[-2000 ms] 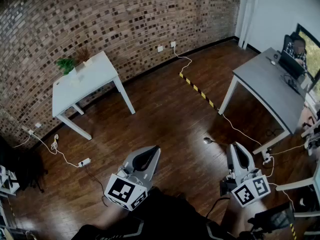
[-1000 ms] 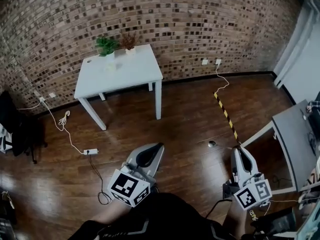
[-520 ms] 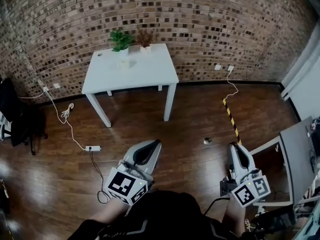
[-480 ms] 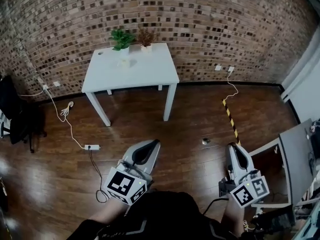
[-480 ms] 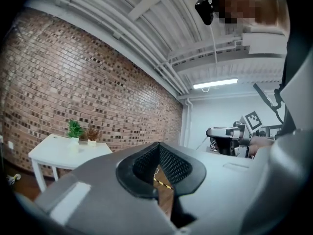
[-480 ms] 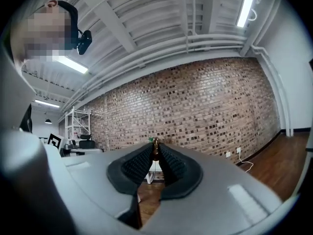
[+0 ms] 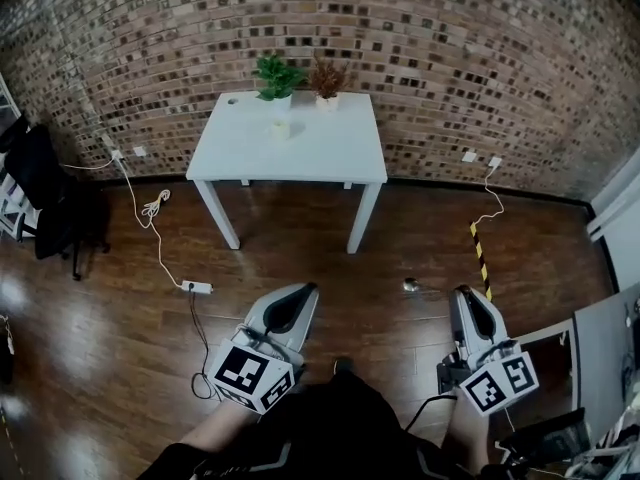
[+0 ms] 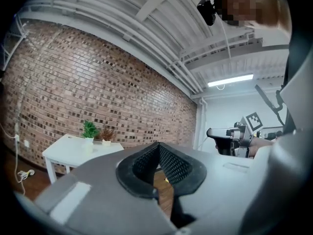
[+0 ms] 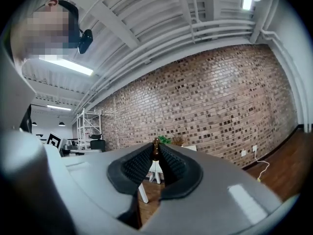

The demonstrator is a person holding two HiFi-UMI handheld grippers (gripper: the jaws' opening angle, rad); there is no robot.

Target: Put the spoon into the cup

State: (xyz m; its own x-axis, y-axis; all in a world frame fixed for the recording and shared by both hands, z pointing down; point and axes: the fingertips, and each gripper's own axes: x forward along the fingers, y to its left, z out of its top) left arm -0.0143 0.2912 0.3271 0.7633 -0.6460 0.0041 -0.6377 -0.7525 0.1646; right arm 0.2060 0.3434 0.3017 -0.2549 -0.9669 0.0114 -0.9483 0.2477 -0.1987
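A white table stands against the brick wall, straight ahead in the head view. On it sit a small pale cup and two potted plants. My right gripper is held level over the wooden floor, shut on a spoon whose bowl sticks out to the left. In the right gripper view the spoon is pinched between the jaw tips. My left gripper is also level, its tips meeting with nothing between them. Both grippers are well short of the table.
A white power strip with its cable lies on the floor at the left. A black chair stands further left. Yellow-black tape runs along the floor at the right, near a grey desk corner.
The view has swung round: the white table has shifted to the middle of the head view and the grey desk has slid off right. Both grippers keep their pose, the spoon still held.
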